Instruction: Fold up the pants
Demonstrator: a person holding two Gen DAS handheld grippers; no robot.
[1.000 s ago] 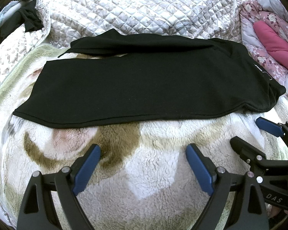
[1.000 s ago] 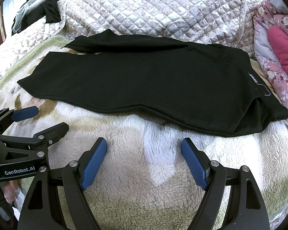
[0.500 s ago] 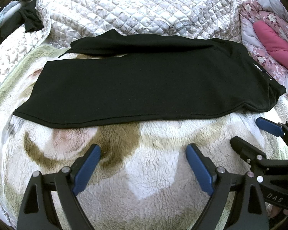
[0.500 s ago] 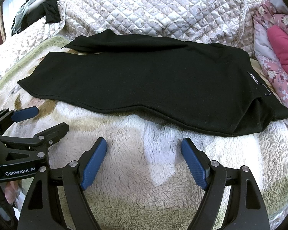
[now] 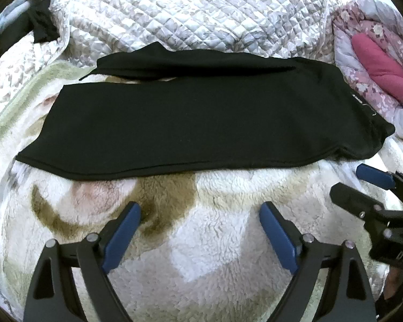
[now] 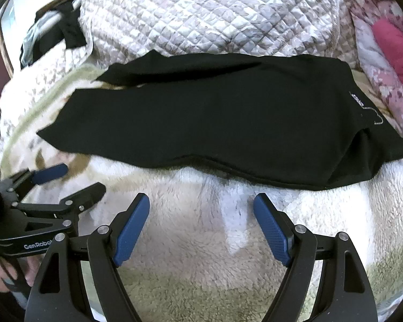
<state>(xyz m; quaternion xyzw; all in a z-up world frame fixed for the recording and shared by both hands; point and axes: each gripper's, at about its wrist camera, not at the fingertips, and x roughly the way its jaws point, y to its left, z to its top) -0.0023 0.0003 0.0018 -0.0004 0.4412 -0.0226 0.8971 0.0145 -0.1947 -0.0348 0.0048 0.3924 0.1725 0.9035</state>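
The small white printed logo (image 6: pixel 356 98) on the black fabric pants (image 6: pixel 215 118) is too blurred to read — the dark crumpled garments (image 6: pixel 53 35) near the fleece blanket's (image 6: pixel 201 214) far left corner smear too.

Right gripper (image 6: pixel 201 225) has edged nearer the pants (image 6: pixel 215 118).

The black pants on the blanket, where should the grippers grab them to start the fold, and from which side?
Probably the near hem edge of the black pants, approached low from the front. It lies flat along the fleece blanket, facing both the open left gripper and the open right gripper.
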